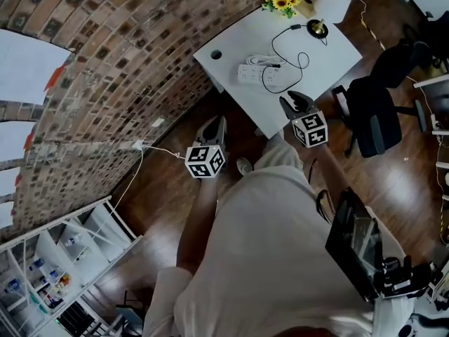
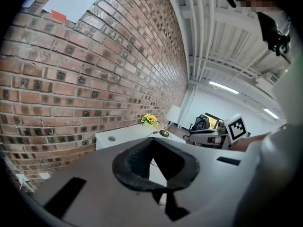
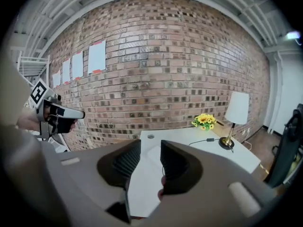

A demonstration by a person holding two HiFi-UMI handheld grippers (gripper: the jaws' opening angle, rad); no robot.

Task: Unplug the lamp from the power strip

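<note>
White power strip [image 1: 257, 73] lies nine-to-three on the desk [image 1: 337, 58], ten o'clock from the nearer right gripper [image 1: 295, 100], one o'clock from the left gripper [image 1: 216, 123]. The lamp [image 1: 334, 2] looks plugged into it. Both grippers' jaws stand apart, empty.

The wall [image 1: 119, 62] on the left is rough, matt brick. The floor [image 1: 163, 192] is dark, glossy wood. The far desk [image 1: 238, 41] top is smooth, matt white; the power strip [image 1: 252, 72] on it looks plastic, the lamp base [image 1: 318, 28] shiny metal.

Yellow sunflowers [image 1: 282, 1] on white desk [image 1: 231, 44], brick wall [image 1: 126, 62], black office chair [image 1: 372, 114]
</note>
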